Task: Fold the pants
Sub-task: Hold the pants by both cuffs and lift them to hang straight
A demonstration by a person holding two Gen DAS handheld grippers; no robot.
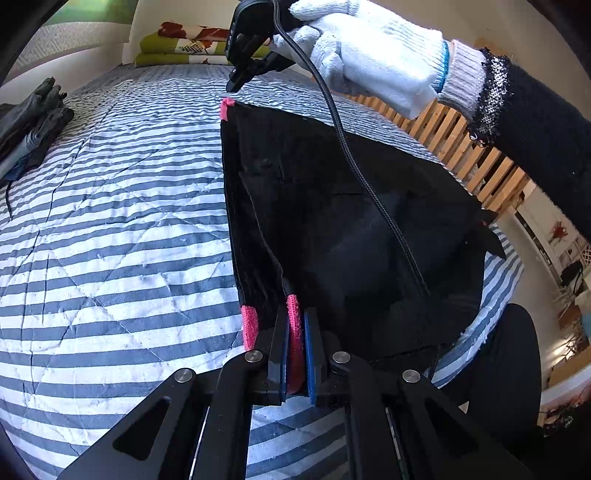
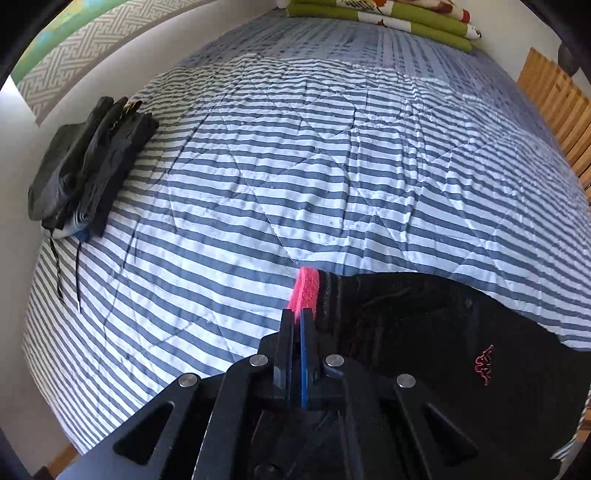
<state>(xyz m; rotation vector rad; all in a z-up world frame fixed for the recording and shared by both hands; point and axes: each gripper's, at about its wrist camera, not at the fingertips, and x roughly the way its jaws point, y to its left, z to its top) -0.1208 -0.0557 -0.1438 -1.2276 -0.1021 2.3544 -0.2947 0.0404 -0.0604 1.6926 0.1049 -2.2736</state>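
Note:
Black pants [image 1: 343,229] with pink trim are stretched out above a blue-and-white striped bed quilt [image 1: 110,221]. My left gripper [image 1: 295,321] is shut on a pink-edged corner of the pants at the near end. At the far end, the right gripper [image 1: 234,86], held by a white-gloved hand [image 1: 369,51], pinches the other pink corner. In the right wrist view my right gripper [image 2: 298,314] is shut on that pink trim [image 2: 304,288], with the black pants [image 2: 443,332] running off to the right, a small red logo [image 2: 484,363] showing on them.
A stack of folded dark clothes [image 2: 88,166] lies at the quilt's left edge. Green and floral folded bedding [image 2: 388,18] sits at the head of the bed. A wooden slatted frame [image 1: 461,147] runs along the right side. A black cable [image 1: 354,162] hangs across the pants.

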